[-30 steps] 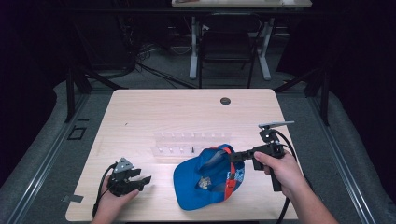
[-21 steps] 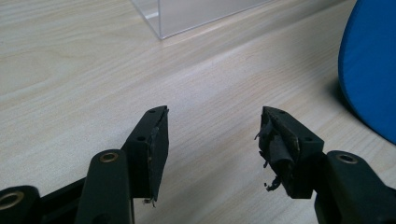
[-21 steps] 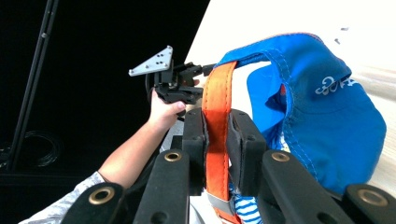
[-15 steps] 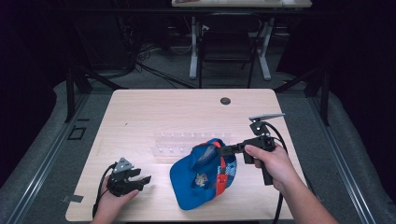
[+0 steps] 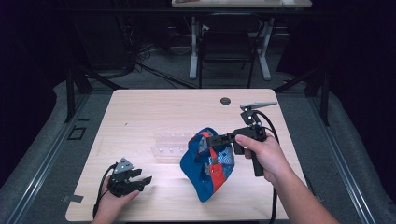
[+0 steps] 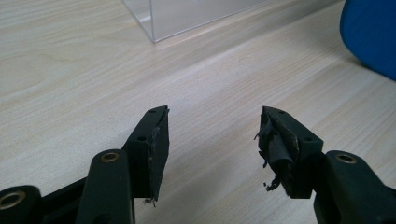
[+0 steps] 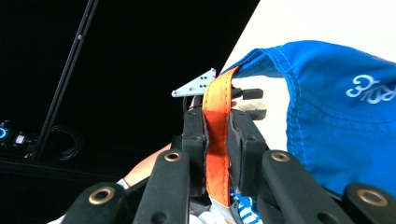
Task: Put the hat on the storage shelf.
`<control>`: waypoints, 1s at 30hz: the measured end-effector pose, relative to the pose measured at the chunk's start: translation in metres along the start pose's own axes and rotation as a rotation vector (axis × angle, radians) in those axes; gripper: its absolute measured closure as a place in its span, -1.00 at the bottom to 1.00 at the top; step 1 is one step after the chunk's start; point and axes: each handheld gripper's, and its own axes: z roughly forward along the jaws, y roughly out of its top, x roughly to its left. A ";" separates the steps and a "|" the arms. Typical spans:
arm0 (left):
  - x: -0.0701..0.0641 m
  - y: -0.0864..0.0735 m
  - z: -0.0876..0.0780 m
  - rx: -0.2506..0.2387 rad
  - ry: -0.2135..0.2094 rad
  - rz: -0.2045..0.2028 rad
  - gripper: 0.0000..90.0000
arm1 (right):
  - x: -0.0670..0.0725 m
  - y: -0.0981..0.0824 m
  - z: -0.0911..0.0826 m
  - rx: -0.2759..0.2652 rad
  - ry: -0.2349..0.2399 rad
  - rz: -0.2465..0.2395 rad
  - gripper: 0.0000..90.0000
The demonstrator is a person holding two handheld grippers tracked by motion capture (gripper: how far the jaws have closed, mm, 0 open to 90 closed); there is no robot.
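A blue cap (image 5: 205, 175) with an orange band hangs tilted over the table's front middle, its lower edge near the wood. My right gripper (image 5: 204, 140) is shut on the cap's orange band (image 7: 217, 154), with blue cloth (image 7: 336, 130) draped to the right of the jaws. At the front left my left gripper (image 5: 142, 181) rests low on the table, open, with nothing between its fingers (image 6: 156, 140). A corner of the blue cap (image 6: 371, 37) lies beyond it to the right.
A clear acrylic rack (image 5: 170, 144) stands on the light wooden table (image 5: 154, 112) just left of the cap; its corner (image 6: 187, 14) is ahead of the left gripper. A small black disc (image 5: 225, 100) sits near the far edge. Dark floor and table legs surround the table.
My right gripper has lifted and swung the cap leftward, so it now hangs more upright instead of lying spread on the table. The left gripper has stayed still.
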 end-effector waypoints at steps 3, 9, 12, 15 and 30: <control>0.001 0.001 -0.001 0.009 -0.018 0.007 -0.04 | 0.003 0.002 -0.002 -0.009 0.000 -0.005 0.74; -0.005 0.002 0.001 0.005 -0.024 0.018 -0.03 | 0.005 0.006 -0.007 -0.043 0.010 0.010 0.74; -0.009 0.003 0.002 0.004 -0.031 0.035 -0.02 | 0.004 0.007 -0.006 -0.041 0.015 0.016 0.74; -0.010 0.003 0.002 0.008 -0.038 0.044 -0.02 | 0.004 0.007 -0.003 -0.048 0.032 0.014 0.74; -0.018 0.008 -0.006 -0.064 -0.043 0.055 0.00 | 0.008 0.017 -0.002 -0.097 0.087 0.018 0.74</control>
